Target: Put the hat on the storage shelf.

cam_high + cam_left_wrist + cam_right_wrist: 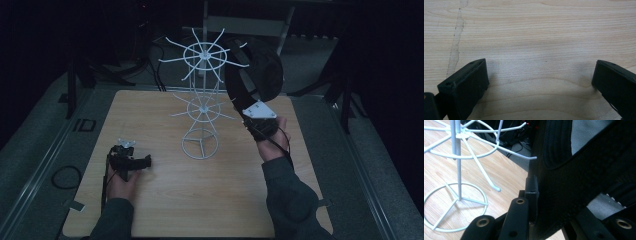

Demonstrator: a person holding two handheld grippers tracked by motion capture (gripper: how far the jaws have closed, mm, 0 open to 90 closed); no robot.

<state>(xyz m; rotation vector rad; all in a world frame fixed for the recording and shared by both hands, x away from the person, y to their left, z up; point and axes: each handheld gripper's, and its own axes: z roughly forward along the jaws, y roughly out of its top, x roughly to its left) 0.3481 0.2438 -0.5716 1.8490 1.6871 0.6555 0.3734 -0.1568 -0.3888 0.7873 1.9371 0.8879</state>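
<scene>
A white wire rack point(201, 100) with two tiers of radiating hooks stands on the wooden table point(200, 200), behind its middle. My right gripper point(254, 121) is raised to the right of the rack and shut on a black cap point(257, 70). The cap hangs up beside the upper tier's right-hand hooks. In the right gripper view the cap point(579, 170) is pinched between the jaws of the right gripper point(564, 215), and a hook tip of the rack point(459, 157) ends just short of the fabric. My left gripper point(146, 161) lies on the table at the left, open, with bare wood between the jaws of the left gripper point(540, 75).
The rack's round base point(200, 144) sits between the two hands. Dark stands and cables point(150, 60) crowd the floor behind the table. A coiled cable point(66, 176) lies on the floor at the left.
</scene>
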